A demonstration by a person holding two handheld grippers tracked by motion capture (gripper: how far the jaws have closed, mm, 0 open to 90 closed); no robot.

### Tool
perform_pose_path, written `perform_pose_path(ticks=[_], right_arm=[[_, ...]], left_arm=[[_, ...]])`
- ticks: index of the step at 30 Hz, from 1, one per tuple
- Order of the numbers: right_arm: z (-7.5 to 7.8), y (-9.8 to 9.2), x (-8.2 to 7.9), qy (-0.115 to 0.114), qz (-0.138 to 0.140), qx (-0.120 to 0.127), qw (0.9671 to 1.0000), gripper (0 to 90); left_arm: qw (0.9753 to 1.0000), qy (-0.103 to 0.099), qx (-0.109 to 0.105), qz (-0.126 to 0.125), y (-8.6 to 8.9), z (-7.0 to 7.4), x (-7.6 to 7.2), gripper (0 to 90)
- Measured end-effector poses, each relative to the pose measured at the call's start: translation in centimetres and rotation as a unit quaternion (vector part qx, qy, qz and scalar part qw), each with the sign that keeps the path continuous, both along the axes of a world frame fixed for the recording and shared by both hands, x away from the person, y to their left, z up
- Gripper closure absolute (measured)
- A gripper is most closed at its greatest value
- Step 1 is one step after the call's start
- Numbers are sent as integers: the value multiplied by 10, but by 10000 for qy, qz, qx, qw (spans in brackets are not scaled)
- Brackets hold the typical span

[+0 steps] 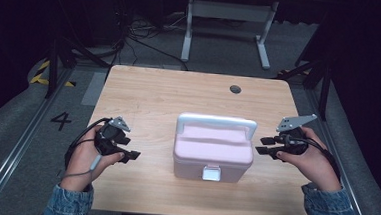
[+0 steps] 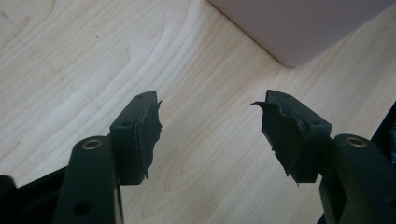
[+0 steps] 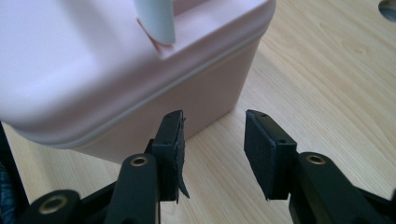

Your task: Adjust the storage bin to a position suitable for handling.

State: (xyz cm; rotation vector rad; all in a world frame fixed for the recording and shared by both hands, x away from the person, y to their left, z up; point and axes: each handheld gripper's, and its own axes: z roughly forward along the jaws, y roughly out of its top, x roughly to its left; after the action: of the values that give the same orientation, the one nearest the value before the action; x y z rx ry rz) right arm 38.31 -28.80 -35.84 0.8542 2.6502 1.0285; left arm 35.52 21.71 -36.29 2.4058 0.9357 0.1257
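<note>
Pink plastic storage box (image 1: 213, 151) with a pale white carry handle (image 1: 216, 122) and a white front latch (image 1: 211, 173), sitting square in the middle of the light wooden counter (image 1: 154, 95), lid down and latch looking snapped shut. So basically nothing done yet as far as the box goes: not lifted, not opened, not even touched. Left claw (image 1: 131, 155) parked off to the box's left, near but clearly apart, jaws spread wide with only bare wood grain between them in the left gripper view, and just a rounded pink corner (image 2: 299, 28) peeking in at the top right. Right claw (image 1: 266, 145) hanging just beside the box's right end, a lot closer in, jaws also parted and holding nothing; from the right gripper view (image 3: 212, 140) the pink side wall sits right in front of the left jaw, maybe a hair off it, hard to call contact either way. Handle post visible up top in that view too, standing upright. Best guess on progress: very start, both sides lined up for an approach. Everything left to do, whether that means popping the latch, grabbing the handle, or squeezing the box from both ends. Round dark hole (image 1: 235, 89) in the counter further back, not involved.
</note>
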Motion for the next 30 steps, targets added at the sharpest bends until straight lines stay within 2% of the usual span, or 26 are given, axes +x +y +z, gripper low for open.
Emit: perform_pose_path(ticks=[3,8,10,14,16,18,21,23,25,29,30], right_arm=[[-1,-4,-4,-18,5,75,10000,563],[-3,-15,-11,14,-119,128,9998,549],[-3,-18,-12,-12,-245,171,9996,540],[-5,-18,-14,62,-257,294,9992,521],[-6,-19,-15,64,-283,260,9992,517],[-8,-21,-16,66,-330,257,9991,493],[-9,-24,-17,54,-402,211,9990,487],[-9,-26,-19,59,-426,231,9988,485],[-10,-28,-20,70,-423,281,9987,482],[-12,-31,-23,74,-514,302,9982,480],[-13,-32,-23,73,-521,285,9982,480]], left_arm=[[9995,15,-302,24,-3,4,2,303],[9992,-23,-400,-38,-11,9,6,280],[9990,-117,-429,-15,-13,10,8,280],[9976,-308,-618,-82,-19,13,12,279],[9960,-371,-775,-228,-24,17,12,277],[9932,-494,-1012,-296,-28,19,12,278],[9901,-702,-1174,-305,-35,24,14,278],[9894,-856,-1137,-295,-41,25,16,276],[9889,-926,-1108,-337,-49,25,17,259],[9861,-939,-1289,-464,-63,23,22,259],[9859,-972,-1268,-495,-65,24,24,259]])
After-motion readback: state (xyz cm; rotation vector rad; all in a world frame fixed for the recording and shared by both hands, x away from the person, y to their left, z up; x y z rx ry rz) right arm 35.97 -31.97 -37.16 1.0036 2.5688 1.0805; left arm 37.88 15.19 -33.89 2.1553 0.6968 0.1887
